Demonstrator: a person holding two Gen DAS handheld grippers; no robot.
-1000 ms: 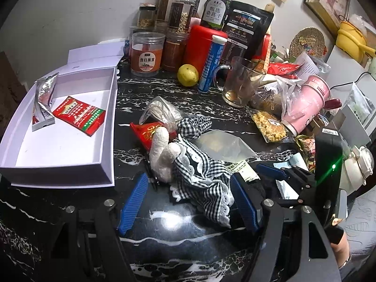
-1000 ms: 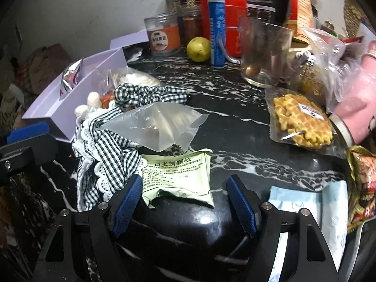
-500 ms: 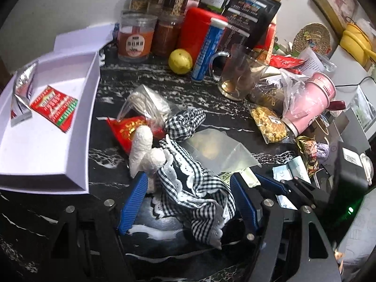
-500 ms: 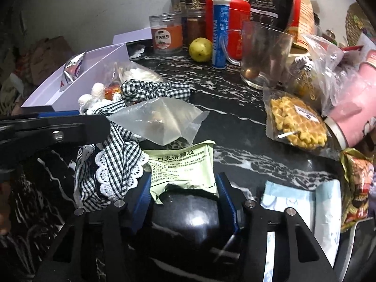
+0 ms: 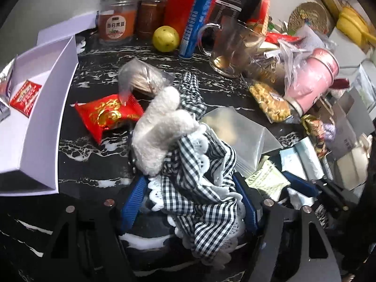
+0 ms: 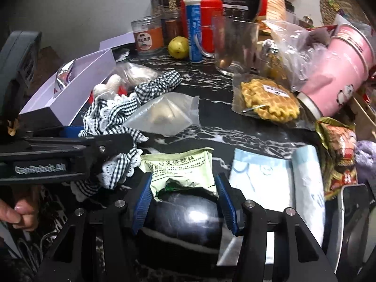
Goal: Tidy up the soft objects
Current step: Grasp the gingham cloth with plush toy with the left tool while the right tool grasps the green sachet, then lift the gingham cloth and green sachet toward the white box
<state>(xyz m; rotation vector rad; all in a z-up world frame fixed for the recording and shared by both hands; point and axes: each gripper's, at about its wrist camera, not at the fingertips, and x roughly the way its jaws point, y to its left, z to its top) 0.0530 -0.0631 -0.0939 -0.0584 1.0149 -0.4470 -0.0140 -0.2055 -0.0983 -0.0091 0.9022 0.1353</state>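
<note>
A white plush toy (image 5: 159,129) in a black-and-white checked dress (image 5: 199,176) lies on the black marble table. My left gripper (image 5: 189,202) is open and straddles the dress, whose cloth fills the gap between the blue pads. The same toy (image 6: 112,108) shows in the right wrist view under the left gripper's finger (image 6: 105,145). My right gripper (image 6: 184,195) is shut on a green sachet (image 6: 181,164), whose near end buckles between the pads. That sachet (image 5: 268,178) appears at the lower right of the left wrist view.
A white box (image 5: 47,117) with packets stands at the left. A red packet (image 5: 108,112), a clear bag (image 6: 169,110), a waffle pack (image 6: 268,101) and light blue packets (image 6: 258,176) lie around. A glass mug (image 6: 232,47), a pink cup (image 6: 336,75), a lemon (image 5: 165,38) and jars crowd the back.
My left gripper has come forward and down over the toy, its jaws unchanged. My right gripper's jaws have closed in on the green sachet, which crumpled.
</note>
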